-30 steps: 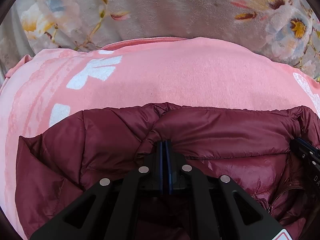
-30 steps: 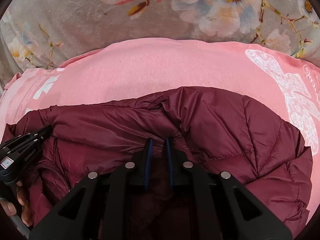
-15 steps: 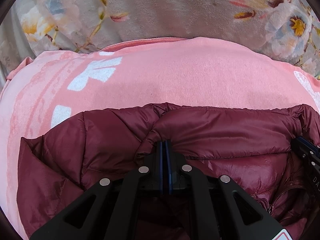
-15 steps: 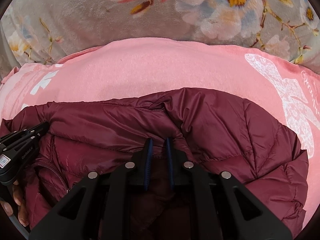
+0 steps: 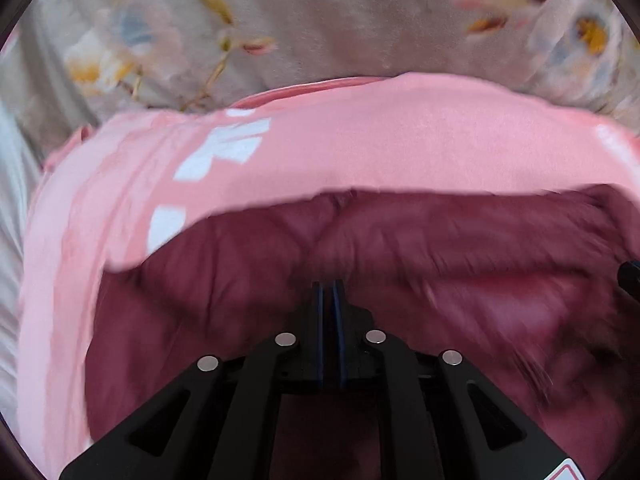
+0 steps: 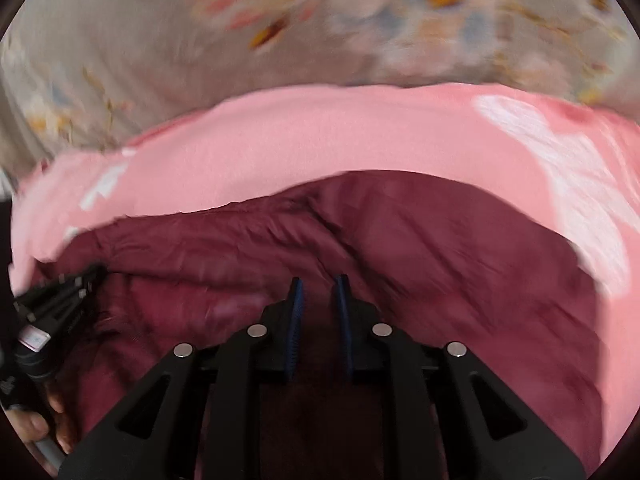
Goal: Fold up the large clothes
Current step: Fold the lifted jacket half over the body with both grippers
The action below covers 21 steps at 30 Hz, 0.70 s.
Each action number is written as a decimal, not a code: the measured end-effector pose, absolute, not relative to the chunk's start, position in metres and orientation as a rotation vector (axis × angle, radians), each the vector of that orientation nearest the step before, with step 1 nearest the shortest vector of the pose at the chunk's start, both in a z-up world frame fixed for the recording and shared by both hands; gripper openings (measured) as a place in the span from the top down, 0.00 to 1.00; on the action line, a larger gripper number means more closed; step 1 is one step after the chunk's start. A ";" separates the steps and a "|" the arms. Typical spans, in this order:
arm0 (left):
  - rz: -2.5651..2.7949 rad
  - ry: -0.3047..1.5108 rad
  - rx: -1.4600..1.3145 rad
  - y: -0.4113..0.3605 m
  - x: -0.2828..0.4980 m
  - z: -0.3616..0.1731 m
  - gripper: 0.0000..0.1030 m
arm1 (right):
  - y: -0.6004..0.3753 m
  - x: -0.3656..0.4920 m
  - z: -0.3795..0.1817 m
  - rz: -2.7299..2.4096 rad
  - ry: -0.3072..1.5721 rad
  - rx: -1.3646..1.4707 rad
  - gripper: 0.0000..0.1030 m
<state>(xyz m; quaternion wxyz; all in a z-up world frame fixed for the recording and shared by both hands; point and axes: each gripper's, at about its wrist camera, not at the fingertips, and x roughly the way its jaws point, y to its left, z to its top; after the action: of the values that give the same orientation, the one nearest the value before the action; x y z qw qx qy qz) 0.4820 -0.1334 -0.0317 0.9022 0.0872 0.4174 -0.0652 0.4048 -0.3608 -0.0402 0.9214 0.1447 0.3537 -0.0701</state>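
Blur everywhere in the left wrist view, but the left gripper [image 5: 329, 286] is plain enough: its two blue-edged fingers [image 5: 319, 304] are clenched tight on a pinch of the maroon puffer jacket [image 5: 460, 264], right at the garment's far edge. The jacket fills the lower half of the view and lies on a pink blanket [image 5: 380, 140] with white lettering at the left. Beyond the blanket runs a grey floral bedspread [image 5: 320, 20]. At the far right edge, a dark bit of the other tool peeks in.

Over to the right wrist view. Here the right gripper [image 6: 319, 284] has its blue pads [image 6: 297, 300] a little apart, with a fold of the maroon puffer jacket [image 6: 440, 248] bunched between them; they grasp that fold. The pink blanket [image 6: 340, 140] curves beyond the jacket, a white print at its right. At the lower left, the left gripper [image 6: 96, 272] bites the same jacket edge, fingertips showing beneath its handle.
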 end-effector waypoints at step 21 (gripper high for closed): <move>-0.155 1.109 -0.287 0.162 0.178 -0.051 0.33 | -0.398 -0.026 -0.073 -0.226 0.731 0.605 0.33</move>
<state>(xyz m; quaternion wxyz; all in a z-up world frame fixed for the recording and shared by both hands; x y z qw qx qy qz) 0.1782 0.1620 -0.0508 0.8376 -0.1357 0.5240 -0.0732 -0.0257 -0.3978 -0.0726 0.8833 0.2908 0.3513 -0.1087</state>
